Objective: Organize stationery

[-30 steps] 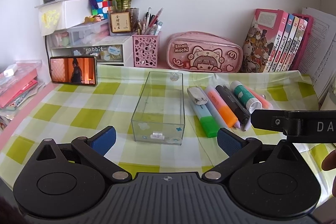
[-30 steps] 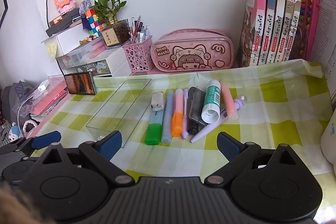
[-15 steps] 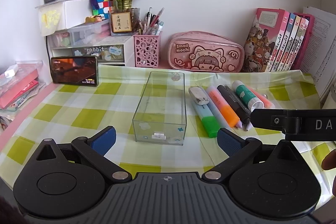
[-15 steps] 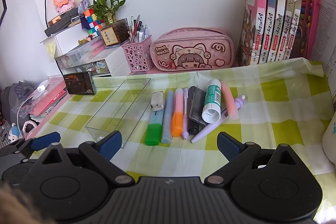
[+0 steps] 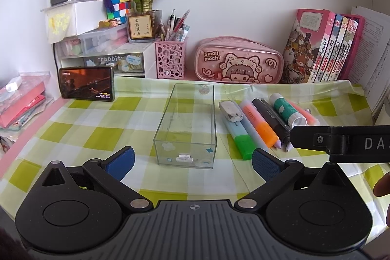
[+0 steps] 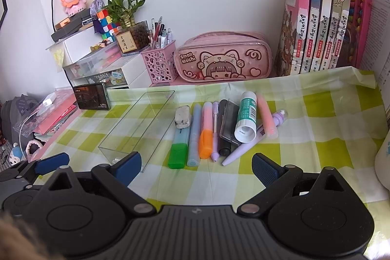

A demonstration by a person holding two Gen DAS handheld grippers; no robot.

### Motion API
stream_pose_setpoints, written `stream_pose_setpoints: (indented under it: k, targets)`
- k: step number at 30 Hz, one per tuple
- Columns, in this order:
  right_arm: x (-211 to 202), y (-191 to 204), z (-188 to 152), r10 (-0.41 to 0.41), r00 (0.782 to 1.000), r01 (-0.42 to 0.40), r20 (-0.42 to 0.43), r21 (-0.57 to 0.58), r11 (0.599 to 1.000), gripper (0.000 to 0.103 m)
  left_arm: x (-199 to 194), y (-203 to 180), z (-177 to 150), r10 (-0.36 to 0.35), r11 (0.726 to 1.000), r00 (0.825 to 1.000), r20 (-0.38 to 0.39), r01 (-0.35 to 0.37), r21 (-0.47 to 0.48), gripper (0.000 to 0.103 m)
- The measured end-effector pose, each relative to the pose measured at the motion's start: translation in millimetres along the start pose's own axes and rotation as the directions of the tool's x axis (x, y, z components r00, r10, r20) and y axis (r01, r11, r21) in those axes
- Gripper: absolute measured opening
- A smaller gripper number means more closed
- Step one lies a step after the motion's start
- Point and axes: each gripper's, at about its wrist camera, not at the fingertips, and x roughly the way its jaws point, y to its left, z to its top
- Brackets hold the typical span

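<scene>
A clear plastic box [image 5: 186,128] [image 6: 139,124] stands empty on the green checked cloth. Right of it lies a row of stationery: a grey eraser [image 5: 230,110] [image 6: 182,116], a green-capped highlighter [image 6: 180,149], an orange highlighter [image 5: 260,124] [image 6: 206,135], a black marker [image 5: 270,120], a green-and-white glue stick [image 5: 287,111] [image 6: 246,120] and a lilac pen [image 6: 246,145]. My left gripper [image 5: 192,161] stands open just short of the box's near end, nothing between its fingers. My right gripper [image 6: 196,167] stands open in front of the row, also with nothing in it.
Along the wall stand a pink pen cup [image 5: 170,61], a pink pencil case [image 5: 240,65] and a row of books [image 5: 324,50]. A phone [image 5: 87,85] leans at the left, drawers [image 5: 104,57] behind it. The right gripper's body [image 5: 341,139] juts in from the right.
Neither gripper has moved and nothing on the cloth has shifted. Only the picture on the phone's screen has changed.
</scene>
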Motion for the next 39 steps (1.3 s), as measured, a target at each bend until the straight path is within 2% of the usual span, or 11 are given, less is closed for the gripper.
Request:
stream_pose_setpoints:
  k: [7, 16, 23, 28, 35, 37, 39]
  targets:
    - [0, 0, 0, 0.000, 1.000, 0.000, 0.000, 0.000, 1.000, 0.088, 0, 0, 0, 0.003, 1.000, 1.000, 0.000, -0.003, 0.001, 0.098]
    - [2, -2, -1, 0.002, 1.000, -0.002, -0.001, -0.002, 1.000, 0.088, 3, 4, 0, 0.041, 0.999, 0.999, 0.005, -0.041, -0.007, 0.098]
    - [4, 5, -3, -0.088, 0.996, 0.089, 0.017, -0.063, 0.994, 0.088, 11, 4, -1, 0.067, 0.998, 0.998, 0.003, -0.067, 0.007, 0.098]
    - [7, -5, 0, -0.079, 0.997, 0.080, 0.012, -0.046, 0.996, 0.088, 20, 5, -3, 0.084, 0.996, 0.996, 0.001, -0.084, 0.013, 0.098]
    - [30, -40, 23, -0.054, 0.998, 0.055, -0.016, 0.075, 0.996, 0.088, 35, 10, -9, 0.084, 0.996, 0.996, -0.018, -0.084, 0.021, 0.098]
    - [40, -44, 33, -0.055, 0.998, 0.057, -0.028, 0.077, 0.995, 0.087, 39, 11, -8, 0.080, 0.996, 0.997, -0.019, -0.079, 0.028, 0.098]
    - [50, -41, 46, -0.051, 0.998, 0.053, -0.032, 0.044, 0.998, 0.081, 43, 9, -7, 0.067, 0.997, 0.998, -0.008, -0.066, 0.042, 0.098]
